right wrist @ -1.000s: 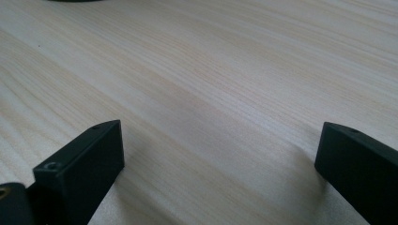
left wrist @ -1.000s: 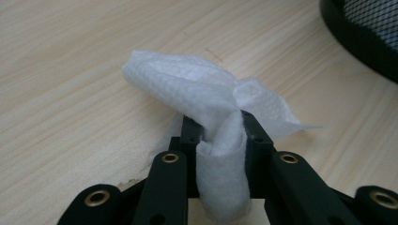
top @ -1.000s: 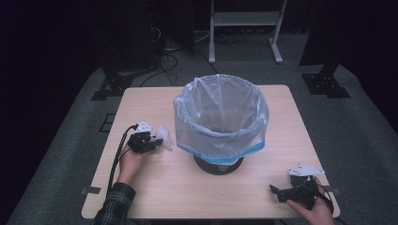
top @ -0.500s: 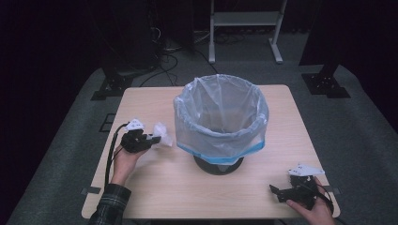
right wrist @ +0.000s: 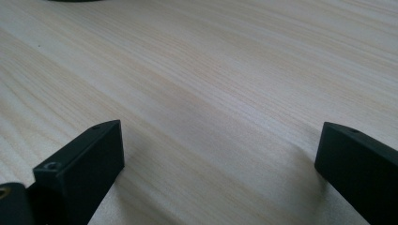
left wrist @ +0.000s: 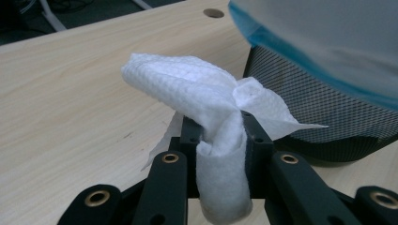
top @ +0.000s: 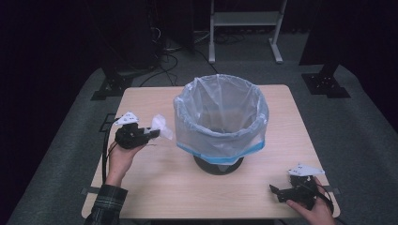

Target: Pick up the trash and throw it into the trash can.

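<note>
**Tissue gripped, not binned yet**

So, high view: left tool (top: 149, 134) holds a crumpled tissue (top: 159, 125) off the table (top: 155, 187), at the lined bin's (top: 220, 122) 9 o'clock. Left gripper view: jaws clamped on the tissue. Right gripper view: right tool (right wrist: 220, 178) released, empty. Likely remaining: drop it in.

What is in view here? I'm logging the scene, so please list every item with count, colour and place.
waste bin: one, dark mesh, table centre.
bin liner: one, translucent with blue band, folded over the bin's rim.
paper towel: one, white, crumpled, clamped in the left hand-held gripper's jaws, beside the bin.
table: one, light wood.
metal stand: one, pale, on the floor behind the table.
left hand-held gripper: one, black, left of the bin.
right hand-held gripper: one, black, jaws apart, near right table corner.
</note>
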Demonstrator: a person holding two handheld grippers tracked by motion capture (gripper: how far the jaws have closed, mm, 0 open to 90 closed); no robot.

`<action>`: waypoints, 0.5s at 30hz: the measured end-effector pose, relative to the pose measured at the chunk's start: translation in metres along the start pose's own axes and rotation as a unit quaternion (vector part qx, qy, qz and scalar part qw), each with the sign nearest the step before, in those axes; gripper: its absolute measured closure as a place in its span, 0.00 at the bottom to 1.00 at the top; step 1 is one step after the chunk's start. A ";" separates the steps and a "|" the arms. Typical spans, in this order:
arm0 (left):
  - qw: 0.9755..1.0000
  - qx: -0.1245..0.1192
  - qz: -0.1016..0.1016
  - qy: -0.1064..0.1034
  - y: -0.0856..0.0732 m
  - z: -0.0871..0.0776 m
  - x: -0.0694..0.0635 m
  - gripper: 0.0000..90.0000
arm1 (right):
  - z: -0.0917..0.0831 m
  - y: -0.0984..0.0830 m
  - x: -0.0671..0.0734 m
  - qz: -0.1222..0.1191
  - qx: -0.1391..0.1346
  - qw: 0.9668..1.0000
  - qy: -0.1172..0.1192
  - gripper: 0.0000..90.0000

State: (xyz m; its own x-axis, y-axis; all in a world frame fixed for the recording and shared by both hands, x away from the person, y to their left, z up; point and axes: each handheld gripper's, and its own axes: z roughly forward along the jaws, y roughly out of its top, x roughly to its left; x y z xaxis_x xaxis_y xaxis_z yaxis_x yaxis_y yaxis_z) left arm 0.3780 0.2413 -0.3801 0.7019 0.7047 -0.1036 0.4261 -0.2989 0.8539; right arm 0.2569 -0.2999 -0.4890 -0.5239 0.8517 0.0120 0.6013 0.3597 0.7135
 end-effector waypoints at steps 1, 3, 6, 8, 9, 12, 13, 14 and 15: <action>1.000 -0.001 0.001 0.000 0.003 -0.001 -0.002 0.84 | 0.000 0.000 0.000 0.000 0.000 1.000 0.000 0.00; 1.000 -0.003 0.003 -0.001 0.005 -0.002 -0.004 0.84 | 0.000 0.000 0.000 0.000 0.000 1.000 0.000 0.00; 1.000 -0.007 0.007 -0.004 0.014 -0.007 -0.011 0.84 | 0.000 0.000 0.000 0.000 0.000 1.000 0.000 0.00; 1.000 -0.007 0.009 -0.005 0.019 -0.010 -0.014 0.84 | 0.000 0.000 0.000 0.000 0.000 1.000 0.000 0.00; 1.000 -0.011 0.011 -0.005 0.021 -0.011 -0.016 0.84 | 0.000 0.000 0.000 0.000 0.000 1.000 0.000 0.00; 1.000 -0.022 0.016 -0.005 0.027 -0.016 -0.021 0.83 | 0.000 0.000 0.000 0.000 0.000 1.000 0.000 0.00; 1.000 -0.023 0.018 -0.004 0.030 -0.017 -0.022 0.83 | 0.000 0.000 0.000 0.000 0.000 1.000 0.000 0.00; 0.999 -0.024 0.021 -0.005 0.032 -0.018 -0.023 0.83 | 0.000 0.000 0.000 0.000 0.000 1.000 0.000 0.00; 0.999 -0.024 0.021 -0.005 0.032 -0.018 -0.023 0.83 | 0.000 0.000 0.000 0.000 0.000 1.000 0.000 0.00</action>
State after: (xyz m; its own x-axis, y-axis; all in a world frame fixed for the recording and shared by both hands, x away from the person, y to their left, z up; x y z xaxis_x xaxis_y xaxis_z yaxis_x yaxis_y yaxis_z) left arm 0.3646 0.2271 -0.3412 0.7244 0.6856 -0.0716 0.3678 -0.2966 0.8813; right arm 0.2569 -0.2999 -0.4890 -0.5238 0.8517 0.0121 0.6013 0.3597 0.7135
